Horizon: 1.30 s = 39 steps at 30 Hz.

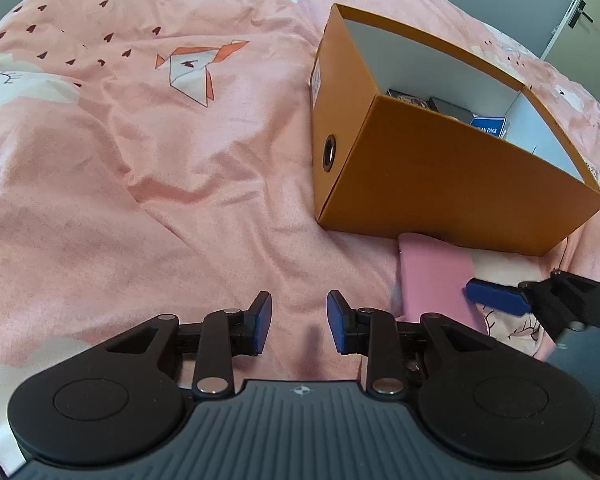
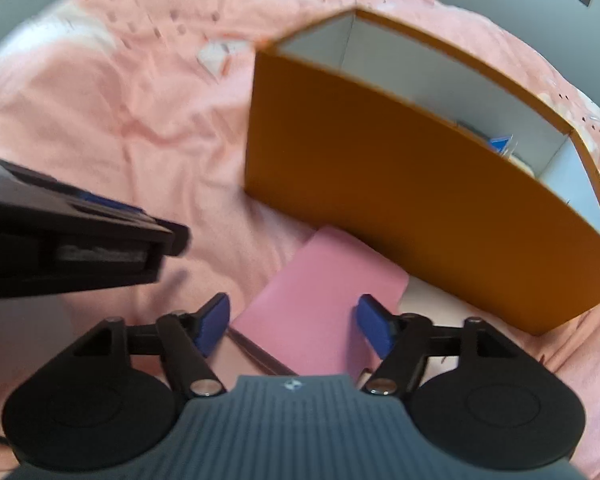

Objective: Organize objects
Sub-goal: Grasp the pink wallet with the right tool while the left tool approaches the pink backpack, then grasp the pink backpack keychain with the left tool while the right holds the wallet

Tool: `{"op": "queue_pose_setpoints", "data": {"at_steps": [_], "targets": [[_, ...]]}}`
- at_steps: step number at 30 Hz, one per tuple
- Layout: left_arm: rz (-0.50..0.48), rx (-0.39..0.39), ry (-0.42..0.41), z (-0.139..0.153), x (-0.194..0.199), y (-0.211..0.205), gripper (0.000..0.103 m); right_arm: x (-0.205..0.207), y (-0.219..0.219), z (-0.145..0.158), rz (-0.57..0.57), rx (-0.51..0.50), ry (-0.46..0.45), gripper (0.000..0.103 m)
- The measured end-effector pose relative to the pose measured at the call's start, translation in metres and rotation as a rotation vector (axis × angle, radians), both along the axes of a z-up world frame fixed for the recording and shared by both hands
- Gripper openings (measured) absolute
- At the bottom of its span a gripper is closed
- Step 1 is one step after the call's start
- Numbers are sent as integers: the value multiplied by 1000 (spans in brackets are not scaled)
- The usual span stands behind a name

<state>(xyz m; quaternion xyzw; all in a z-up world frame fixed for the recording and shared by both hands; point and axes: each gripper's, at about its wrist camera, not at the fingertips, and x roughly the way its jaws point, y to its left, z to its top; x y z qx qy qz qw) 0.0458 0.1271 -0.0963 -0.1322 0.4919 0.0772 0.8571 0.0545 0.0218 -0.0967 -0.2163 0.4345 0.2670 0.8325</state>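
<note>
An open orange cardboard box point(image 1: 440, 176) with white inside walls sits on a pink bedspread point(image 1: 140, 160); it also shows in the right wrist view point(image 2: 400, 184). Inside lie a blue card point(image 1: 488, 126) and dark flat items point(image 1: 448, 106). A pink notebook point(image 2: 320, 300) lies flat against the box's near side, also in the left wrist view point(image 1: 436, 276). My right gripper point(image 2: 294, 322) is open, its jaws straddling the notebook's near end. My left gripper point(image 1: 298, 320) is open and empty over bare bedspread, left of the notebook.
The bedspread is wrinkled, with an origami fox print point(image 1: 196, 70). A closet door point(image 1: 580, 16) stands at the far right. The left gripper's body point(image 2: 60, 236) shows at the left of the right wrist view.
</note>
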Motion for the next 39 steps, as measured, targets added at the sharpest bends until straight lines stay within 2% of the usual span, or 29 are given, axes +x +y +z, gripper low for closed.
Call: {"op": "queue_pose_setpoints", "data": {"at_steps": [1, 3, 9, 10, 12, 16, 19, 21, 25, 28, 31, 35, 39], "targets": [[-6, 1, 1, -1, 0, -1, 36, 1, 3, -5, -9, -25, -17, 78], [-13, -1, 1, -1, -1, -1, 36, 1, 2, -6, -23, -18, -18, 76], [-44, -47, 4, -1, -5, -5, 36, 0, -32, 17, -91, 109, 39, 51], [-53, -53, 4, 0, -5, -6, 36, -1, -39, 21, -146, 124, 30, 47], [-73, -76, 6, 1, -7, -10, 36, -2, -54, 27, -176, 164, 55, 40], [-113, -189, 3, 3, -11, -13, 36, 3, -86, 36, -258, 222, 106, 27], [-129, -283, -1, 5, -12, -17, 36, 7, -110, 38, -316, 259, 145, 22], [-139, -308, -10, 8, -12, -22, 36, 9, -122, 37, -352, 269, 158, 18], [-182, -318, -2, 11, -8, -36, 42, 14, -144, 30, -407, 284, 202, 18], [-231, -365, 51, -1, -2, -49, 45, 18, -160, 22, -461, 274, 216, 20], [-247, -408, 118, -18, 5, -60, 48, 24, -172, 14, -486, 315, 260, 25], [-238, -452, 179, -39, 13, -69, 55, 28, -177, 7, -479, 346, 277, 35], [-213, -504, 193, -50, 19, -73, 57, 34, -184, -3, -490, 369, 300, 36]]}}
